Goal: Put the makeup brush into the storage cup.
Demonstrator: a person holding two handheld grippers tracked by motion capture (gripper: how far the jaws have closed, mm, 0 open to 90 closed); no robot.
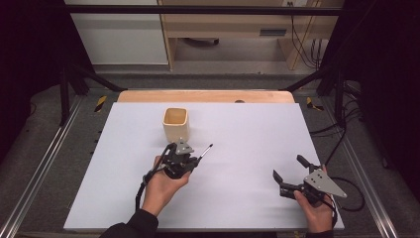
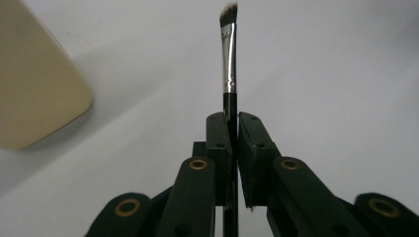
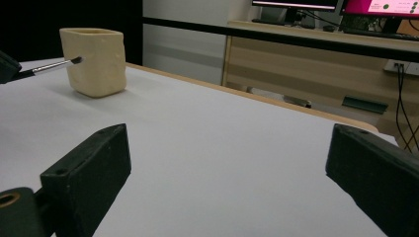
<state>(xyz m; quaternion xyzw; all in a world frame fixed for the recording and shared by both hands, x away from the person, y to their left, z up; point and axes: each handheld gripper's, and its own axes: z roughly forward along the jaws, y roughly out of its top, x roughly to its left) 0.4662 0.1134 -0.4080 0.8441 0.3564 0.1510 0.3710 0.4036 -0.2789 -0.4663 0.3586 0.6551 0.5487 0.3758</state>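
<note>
We find the left gripper (image 1: 190,159) clenched on a small brush (image 1: 205,150), held just above the white desk (image 1: 247,139) near its middle. In the high view the brush's long axis runs from the jaws up and to the right, away from the person, with the bristle tip at the far end. In the left gripper view the brush (image 2: 230,59) stands straight ahead between the two closed jaws: black handle at the pinch, silver collar above it, dark angled bristles at the top. The lower handle runs down behind the jaws and off the bottom edge, so its full length cannot be judged.

A cream cup (image 1: 176,124), square-sided and open at the top, stands on the desk just beyond the left gripper. The brush tip lies to the right of the cup and apart from it in the high view. In the right gripper view the tip overlaps the cup (image 3: 94,61); we cannot tell from that angle whether they touch.

The left hand (image 1: 163,186) wraps the gripper body from behind, forearm entering from the bottom edge in a dark sleeve.

The right gripper (image 1: 286,173) sits near the desk's right front corner, well apart from the brush, jaws spread wide and grasping nothing, pointing left across the desk. The right hand (image 1: 314,210) holds it from below; the wrist is cut off by the frame.
</note>
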